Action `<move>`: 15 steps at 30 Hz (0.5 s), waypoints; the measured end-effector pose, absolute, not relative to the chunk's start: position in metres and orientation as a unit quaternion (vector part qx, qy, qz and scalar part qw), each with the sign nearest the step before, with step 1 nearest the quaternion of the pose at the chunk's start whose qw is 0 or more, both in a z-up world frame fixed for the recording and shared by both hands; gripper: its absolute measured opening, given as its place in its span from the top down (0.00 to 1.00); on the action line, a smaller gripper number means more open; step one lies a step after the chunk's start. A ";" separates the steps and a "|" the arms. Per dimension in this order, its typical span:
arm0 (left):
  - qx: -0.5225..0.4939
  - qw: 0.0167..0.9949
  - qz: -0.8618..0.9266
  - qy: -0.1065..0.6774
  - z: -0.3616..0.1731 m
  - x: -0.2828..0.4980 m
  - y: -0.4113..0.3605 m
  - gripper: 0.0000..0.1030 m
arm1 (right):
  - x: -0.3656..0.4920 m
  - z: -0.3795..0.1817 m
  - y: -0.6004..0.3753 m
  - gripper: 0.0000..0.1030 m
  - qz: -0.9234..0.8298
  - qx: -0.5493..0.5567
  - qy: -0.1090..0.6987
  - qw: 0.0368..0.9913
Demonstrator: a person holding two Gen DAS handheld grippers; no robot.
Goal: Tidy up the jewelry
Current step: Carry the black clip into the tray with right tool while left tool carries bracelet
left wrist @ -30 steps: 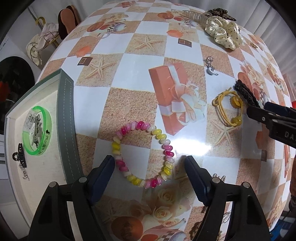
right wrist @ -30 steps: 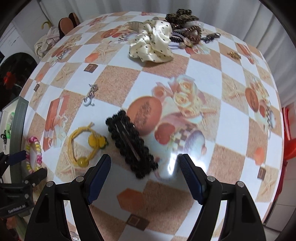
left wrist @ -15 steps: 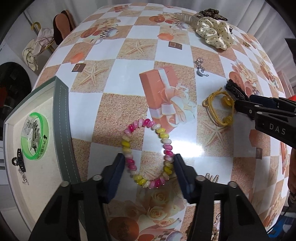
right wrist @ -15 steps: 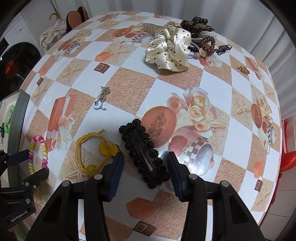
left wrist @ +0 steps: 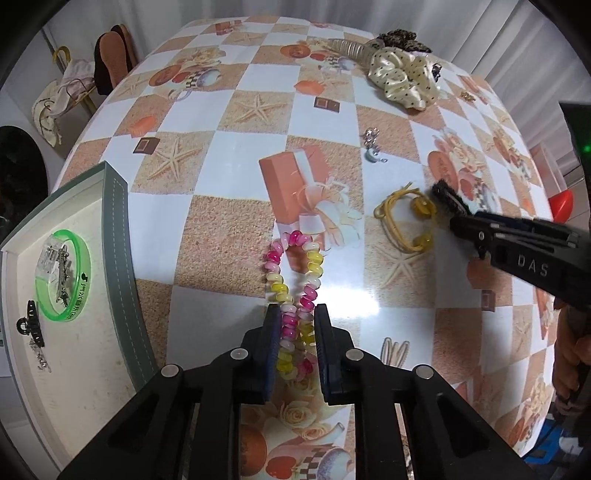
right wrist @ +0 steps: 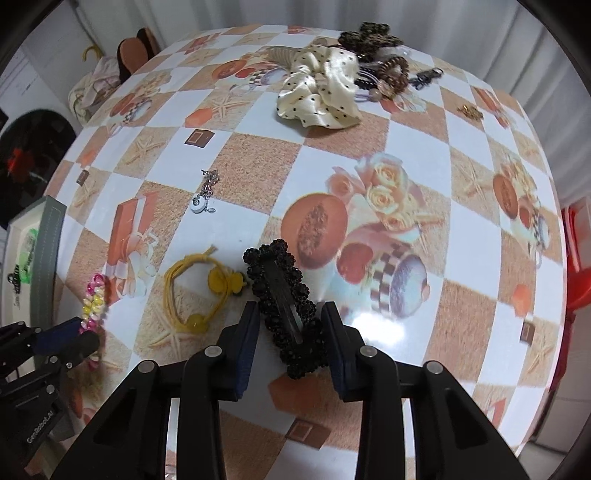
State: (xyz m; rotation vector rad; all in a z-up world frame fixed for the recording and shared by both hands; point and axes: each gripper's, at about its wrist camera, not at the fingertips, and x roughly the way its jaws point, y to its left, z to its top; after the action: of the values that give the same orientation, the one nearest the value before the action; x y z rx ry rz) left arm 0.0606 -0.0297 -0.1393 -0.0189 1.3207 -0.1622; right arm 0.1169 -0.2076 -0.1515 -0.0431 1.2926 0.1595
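My left gripper (left wrist: 295,332) is shut on the pink-and-yellow bead bracelet (left wrist: 293,273), squeezing it into a narrow loop on the table; it also shows in the right wrist view (right wrist: 94,299). My right gripper (right wrist: 290,332) has its jaws closed against the sides of the black beaded hair clip (right wrist: 284,299), which lies on the table; the clip also shows in the left wrist view (left wrist: 448,199). A yellow hair tie (left wrist: 404,221) lies between the two. The white jewelry tray (left wrist: 114,258) at the left holds a green bangle (left wrist: 62,273) and a small black claw clip (left wrist: 31,326).
A silver pendant chain (right wrist: 205,195) lies mid-table. A cream dotted scrunchie (right wrist: 319,90), brown hair ties (right wrist: 391,72) and a leopard clip (right wrist: 369,35) sit at the far edge. A small gold piece (right wrist: 469,110) lies far right. Hairpins (left wrist: 393,350) lie near my left gripper.
Both grippers have closed: the left jaws came together on the bead bracelet, squashing it narrow, and the right jaws narrowed onto the black hair clip.
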 end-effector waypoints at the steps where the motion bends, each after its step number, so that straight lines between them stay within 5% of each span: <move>1: -0.010 0.788 -0.077 0.611 -0.137 0.060 -0.029 0.78 | 0.114 -0.150 -0.210 0.64 0.074 -0.013 0.603 0.794; 15: -0.025 0.806 -0.085 0.585 -0.097 0.047 -0.003 0.78 | 0.080 -0.127 -0.215 0.64 0.073 0.080 0.608 0.786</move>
State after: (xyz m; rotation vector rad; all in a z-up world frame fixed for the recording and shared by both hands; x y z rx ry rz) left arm 0.0472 -0.0032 -0.0967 -0.0542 1.2511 -0.1828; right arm 0.0801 -0.2146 -0.1269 0.1720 1.3114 0.1583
